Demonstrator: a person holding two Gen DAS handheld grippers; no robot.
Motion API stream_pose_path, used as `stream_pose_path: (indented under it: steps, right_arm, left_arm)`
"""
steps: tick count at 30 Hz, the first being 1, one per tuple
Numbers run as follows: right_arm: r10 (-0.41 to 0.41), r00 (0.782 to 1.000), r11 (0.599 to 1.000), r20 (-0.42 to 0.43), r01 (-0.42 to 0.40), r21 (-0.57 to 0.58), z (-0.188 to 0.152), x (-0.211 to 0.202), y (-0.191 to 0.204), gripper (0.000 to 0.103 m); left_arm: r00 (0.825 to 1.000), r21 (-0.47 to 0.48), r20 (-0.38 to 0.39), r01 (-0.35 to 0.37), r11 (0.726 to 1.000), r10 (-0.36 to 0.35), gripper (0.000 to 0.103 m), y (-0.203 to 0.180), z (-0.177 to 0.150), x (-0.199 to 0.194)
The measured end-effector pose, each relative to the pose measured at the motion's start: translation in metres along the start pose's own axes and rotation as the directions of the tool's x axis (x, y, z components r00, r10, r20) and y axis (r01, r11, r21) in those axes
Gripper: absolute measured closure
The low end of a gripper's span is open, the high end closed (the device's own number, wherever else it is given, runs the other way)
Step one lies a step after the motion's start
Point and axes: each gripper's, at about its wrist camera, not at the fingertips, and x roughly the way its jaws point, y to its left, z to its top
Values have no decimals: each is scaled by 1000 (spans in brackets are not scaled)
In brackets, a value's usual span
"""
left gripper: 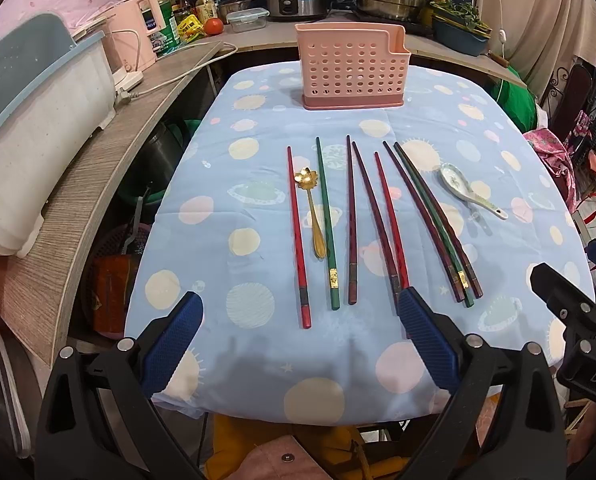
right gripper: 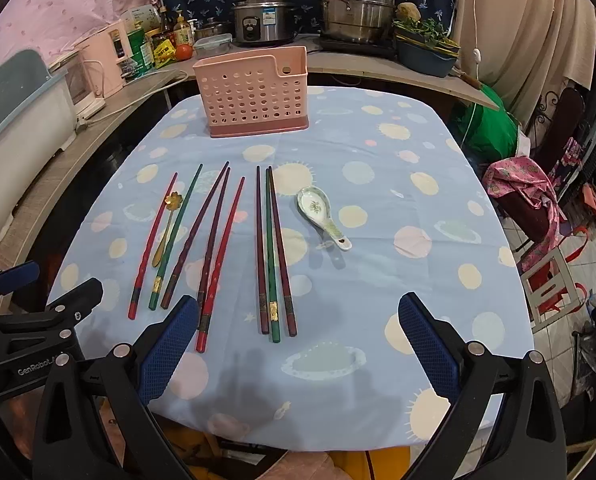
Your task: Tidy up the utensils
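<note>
Several chopsticks [left gripper: 352, 220] [right gripper: 271, 252] in red, green and dark maroon lie side by side on the blue spotted tablecloth [left gripper: 257, 344] [right gripper: 378, 280]. A gold flower-bowl spoon [left gripper: 313, 212] [right gripper: 165, 230] rests among the left ones. A white ceramic spoon [left gripper: 468, 192] [right gripper: 324, 216] lies to their right. A pink perforated utensil holder [left gripper: 352, 68] [right gripper: 253, 92] stands upright at the table's far end. My left gripper [left gripper: 300, 308] is open over the near edge, below the chopstick handles. My right gripper [right gripper: 298, 310] is open there too, with nothing between its fingers.
A wooden counter [left gripper: 77, 200] runs along the left with a white and grey bin [left gripper: 29, 120] and a pink appliance [left gripper: 137, 36]. A rice cooker [right gripper: 261, 20], steel pots [right gripper: 358, 4] and bottles stand behind the holder. Chairs and pink cloth [right gripper: 526, 188] crowd the right side.
</note>
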Motion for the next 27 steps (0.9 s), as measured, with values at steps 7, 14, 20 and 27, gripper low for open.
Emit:
stream_pose_path:
  steps: [7, 14, 20, 27]
  right_arm:
    - [5, 1000, 1000, -6, -5, -4, -1, 0, 1, 7]
    - [11, 1000, 1000, -14, -11, -11, -1, 2, 4, 7]
    - [15, 1000, 1000, -18, -15, -12, -2, 3, 4, 7]
    - [15, 1000, 1000, -20, -16, -11, -2, 4, 4, 7]
  left_arm:
    - [1000, -1, -6, -2, 1000, 2, 10, 0, 0, 1]
    - [1000, -2, -10, -3, 1000, 3, 10, 1, -1, 2]
    - [1000, -2, -14, -2, 1000, 2, 10, 1, -2, 3]
    - [1000, -1, -16, -1, 1000, 1, 10, 2, -2, 5]
